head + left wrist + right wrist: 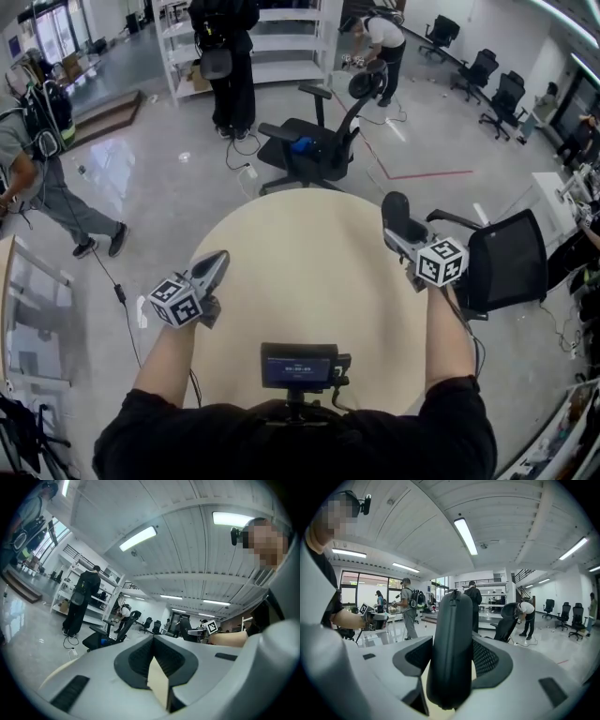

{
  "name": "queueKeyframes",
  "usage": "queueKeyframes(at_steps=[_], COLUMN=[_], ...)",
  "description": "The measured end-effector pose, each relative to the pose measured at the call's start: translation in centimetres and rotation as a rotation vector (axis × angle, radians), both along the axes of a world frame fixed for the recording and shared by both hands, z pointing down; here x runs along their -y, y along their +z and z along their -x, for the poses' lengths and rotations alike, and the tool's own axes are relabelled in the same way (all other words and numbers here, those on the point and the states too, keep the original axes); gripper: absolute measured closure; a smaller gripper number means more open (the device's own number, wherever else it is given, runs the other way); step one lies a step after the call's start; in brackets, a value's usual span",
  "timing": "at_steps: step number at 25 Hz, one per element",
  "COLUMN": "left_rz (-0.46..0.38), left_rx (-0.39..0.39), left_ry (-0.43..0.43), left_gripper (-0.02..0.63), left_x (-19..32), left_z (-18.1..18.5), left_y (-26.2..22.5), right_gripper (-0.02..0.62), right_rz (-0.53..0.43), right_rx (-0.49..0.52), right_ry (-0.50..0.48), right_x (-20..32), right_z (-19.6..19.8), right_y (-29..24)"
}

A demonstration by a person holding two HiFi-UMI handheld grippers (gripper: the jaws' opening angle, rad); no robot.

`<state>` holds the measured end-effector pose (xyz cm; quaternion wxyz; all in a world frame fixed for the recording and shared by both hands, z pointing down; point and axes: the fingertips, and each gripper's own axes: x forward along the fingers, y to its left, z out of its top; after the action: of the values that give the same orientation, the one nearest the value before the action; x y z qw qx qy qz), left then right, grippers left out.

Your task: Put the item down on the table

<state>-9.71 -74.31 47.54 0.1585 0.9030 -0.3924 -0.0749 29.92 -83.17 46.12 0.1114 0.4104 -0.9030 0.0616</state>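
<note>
My right gripper [401, 228] is shut on a dark zippered oval case [395, 212], held above the right edge of the round beige table [300, 272]. In the right gripper view the case [451, 644] stands upright between the jaws, filling the gap and hiding the fingertips. Over the table's left edge, my left gripper [215, 263] points up toward the far side. Its jaws meet with nothing held, and in the left gripper view only a sliver of tabletop shows below the closed left gripper [153, 641].
A black office chair [314, 141] stands just beyond the table's far edge, and another black chair [506, 262] is close on the right. A small screen device [298, 366] sits at the near edge. People stand by white shelves [281, 47] farther off.
</note>
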Motion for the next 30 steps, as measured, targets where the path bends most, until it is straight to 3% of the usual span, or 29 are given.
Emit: queueKeyframes(at_steps=[14, 22, 30], left_rz=[0.028, 0.046, 0.068], left_rx=[-0.006, -0.015, -0.015], left_ry=[0.019, 0.048, 0.090], left_gripper=[0.607, 0.607, 0.607], left_x=[14.5, 19.1, 21.2], left_z=[-1.2, -2.9, -4.3], left_y=[8.3, 14.5, 19.9], right_gripper=[0.337, 0.337, 0.337], right_rz=[0.037, 0.078, 0.126], right_rx=[-0.099, -0.124, -0.176], right_ry=[0.020, 0.020, -0.034], right_x=[17.6, 24.1, 27.4], right_z=[1.9, 2.5, 5.1], right_y=[9.8, 17.7, 25.7])
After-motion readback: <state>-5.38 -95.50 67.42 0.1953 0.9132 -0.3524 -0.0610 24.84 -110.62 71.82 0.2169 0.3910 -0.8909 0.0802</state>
